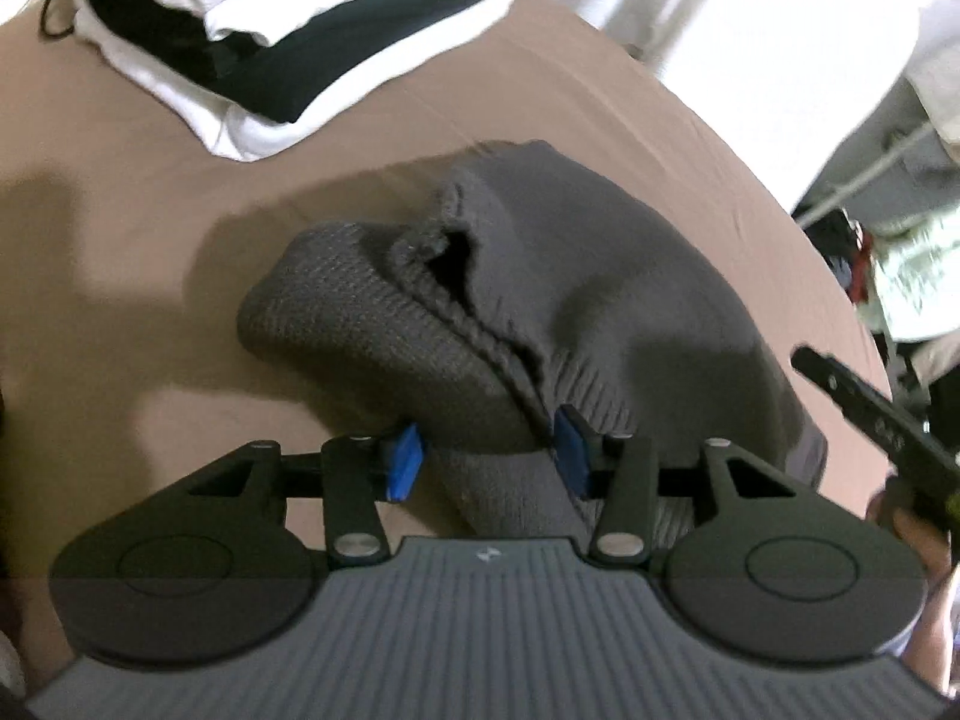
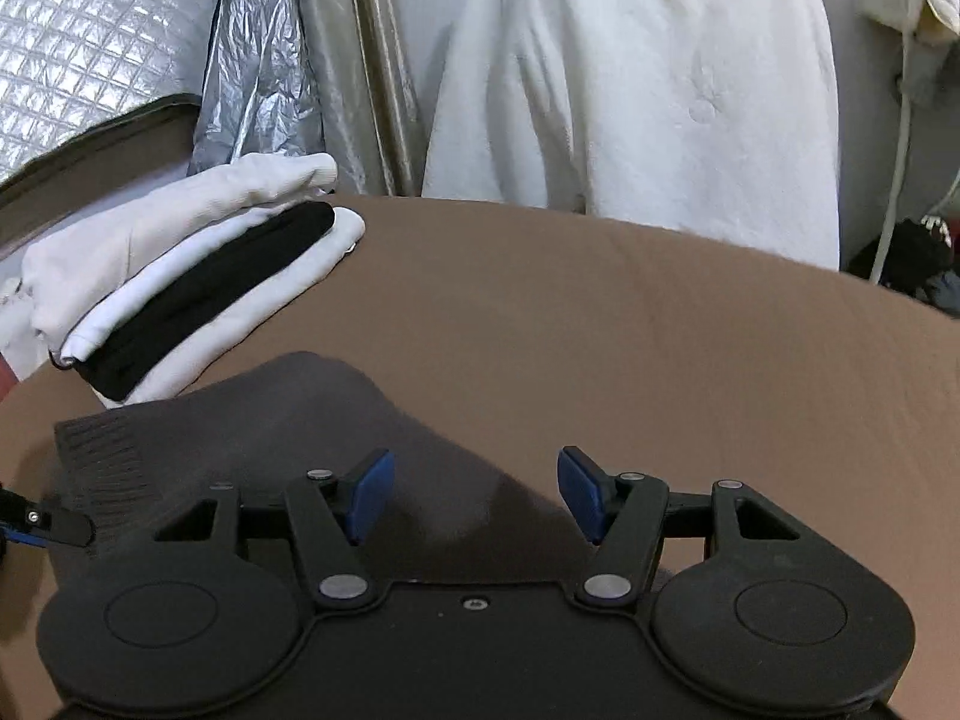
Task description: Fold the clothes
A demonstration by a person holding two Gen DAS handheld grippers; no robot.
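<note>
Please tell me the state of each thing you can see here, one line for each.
Grey sweater: bunched on the brown sheet, partly folded.
Stack: folded, white and black layers.
Left gripper: jaws part open, sweater fabric between the pads.
Right gripper: open, empty, above the sweater's edge.

The left gripper carries 2 blue pads on black linkage arms with silver pivot pins, 2 round black discs at 4 and 8 o'clock, and a ribbed grey housing bearing a small pale emblem. The right gripper matches it in blue and black, with an all-black body and 1 central screw.
</note>
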